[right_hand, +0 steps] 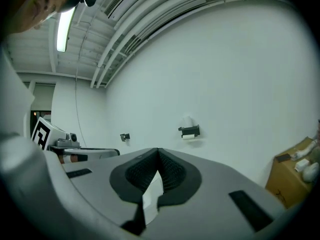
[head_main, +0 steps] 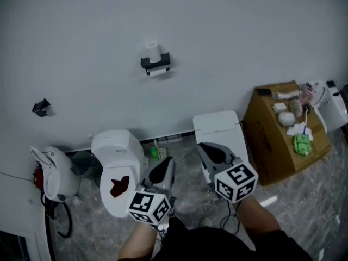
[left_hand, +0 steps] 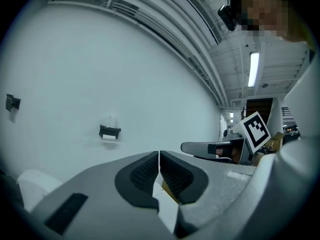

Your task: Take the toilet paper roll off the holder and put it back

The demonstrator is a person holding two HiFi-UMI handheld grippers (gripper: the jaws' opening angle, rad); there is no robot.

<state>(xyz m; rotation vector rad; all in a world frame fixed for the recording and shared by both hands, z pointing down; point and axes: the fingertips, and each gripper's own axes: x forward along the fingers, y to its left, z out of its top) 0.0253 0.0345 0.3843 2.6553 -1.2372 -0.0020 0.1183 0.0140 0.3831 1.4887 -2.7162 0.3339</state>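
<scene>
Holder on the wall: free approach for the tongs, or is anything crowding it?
Bare wall borders the holder on every side, out to the small black fitting far left and the cardboard box lower right, so the approach looks free. It is crowded at the wall's foot: toilet, white unit, and the box's cluttered top.

place: bathroom mock-up, industrial hall | cues: toilet [head_main: 112,147], paper holder [head_main: 156,63], ceiling ducts [right_hand: 129,30]
</scene>
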